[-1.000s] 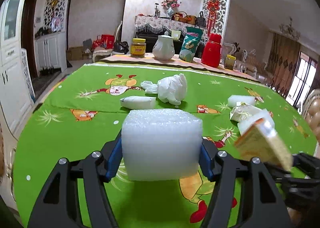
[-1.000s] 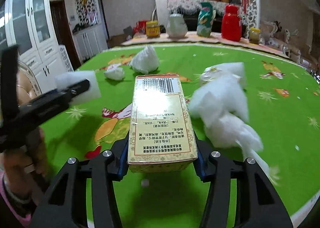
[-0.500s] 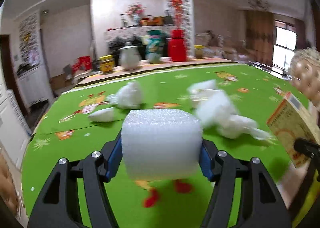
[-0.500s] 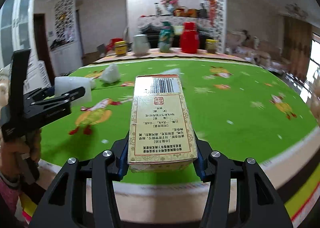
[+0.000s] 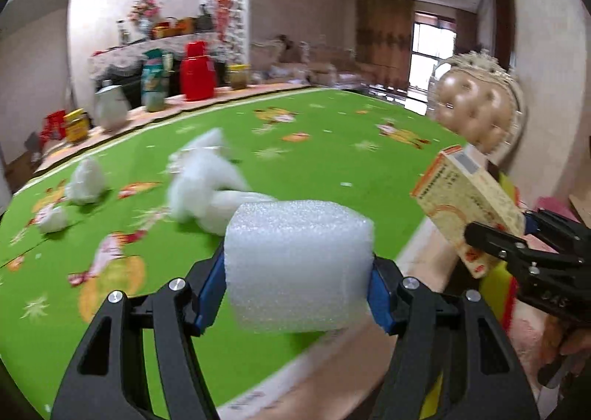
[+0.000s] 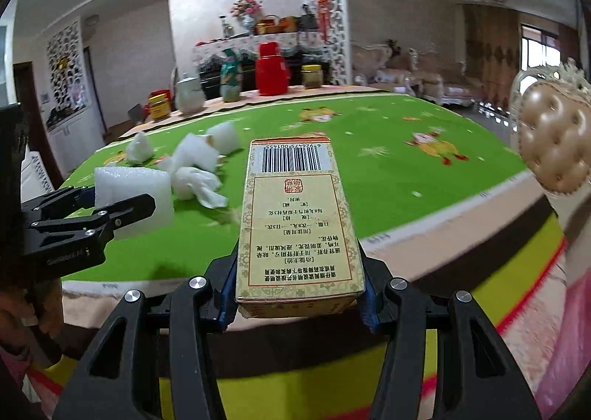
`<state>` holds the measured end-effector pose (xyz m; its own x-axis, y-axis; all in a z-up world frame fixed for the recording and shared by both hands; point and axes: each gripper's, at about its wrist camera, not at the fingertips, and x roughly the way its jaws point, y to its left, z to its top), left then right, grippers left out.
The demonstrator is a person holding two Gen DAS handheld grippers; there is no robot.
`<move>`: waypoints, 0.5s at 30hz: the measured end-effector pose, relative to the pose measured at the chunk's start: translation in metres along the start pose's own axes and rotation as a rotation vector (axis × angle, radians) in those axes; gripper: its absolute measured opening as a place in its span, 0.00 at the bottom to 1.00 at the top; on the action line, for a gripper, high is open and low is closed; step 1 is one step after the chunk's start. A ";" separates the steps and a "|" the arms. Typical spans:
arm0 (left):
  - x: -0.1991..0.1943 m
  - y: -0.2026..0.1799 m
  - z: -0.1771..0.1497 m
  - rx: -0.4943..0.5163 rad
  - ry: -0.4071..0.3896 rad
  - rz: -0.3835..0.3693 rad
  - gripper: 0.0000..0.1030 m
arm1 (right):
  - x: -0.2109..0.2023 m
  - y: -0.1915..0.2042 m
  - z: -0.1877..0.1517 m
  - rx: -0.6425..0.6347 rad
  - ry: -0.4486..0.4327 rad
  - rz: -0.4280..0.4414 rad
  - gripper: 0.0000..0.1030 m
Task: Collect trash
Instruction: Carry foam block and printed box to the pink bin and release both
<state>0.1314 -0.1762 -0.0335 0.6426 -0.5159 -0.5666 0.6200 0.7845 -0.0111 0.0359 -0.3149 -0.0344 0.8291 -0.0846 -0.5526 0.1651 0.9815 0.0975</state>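
Between each hand-held gripper's pinching fingers: foam block [image 5: 295, 265] left [image 5: 295, 294], box [image 6: 297, 224] right [image 6: 297, 294].

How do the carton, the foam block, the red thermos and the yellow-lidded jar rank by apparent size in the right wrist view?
1. carton, though it is nearest the camera
2. foam block, also close
3. red thermos, far across the table
4. yellow-lidded jar, beside the thermos, smallest
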 end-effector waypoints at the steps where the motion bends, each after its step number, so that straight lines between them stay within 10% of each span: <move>1: 0.001 -0.007 0.000 0.008 0.003 -0.018 0.61 | -0.004 -0.008 -0.004 0.014 0.001 -0.012 0.49; 15: 0.017 -0.177 0.015 0.291 0.001 -0.353 0.61 | -0.078 -0.121 -0.051 0.219 -0.026 -0.282 0.49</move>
<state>0.0397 -0.3287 -0.0291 0.3689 -0.7340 -0.5702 0.9019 0.4311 0.0286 -0.0762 -0.4183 -0.0456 0.7475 -0.3545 -0.5618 0.4978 0.8589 0.1204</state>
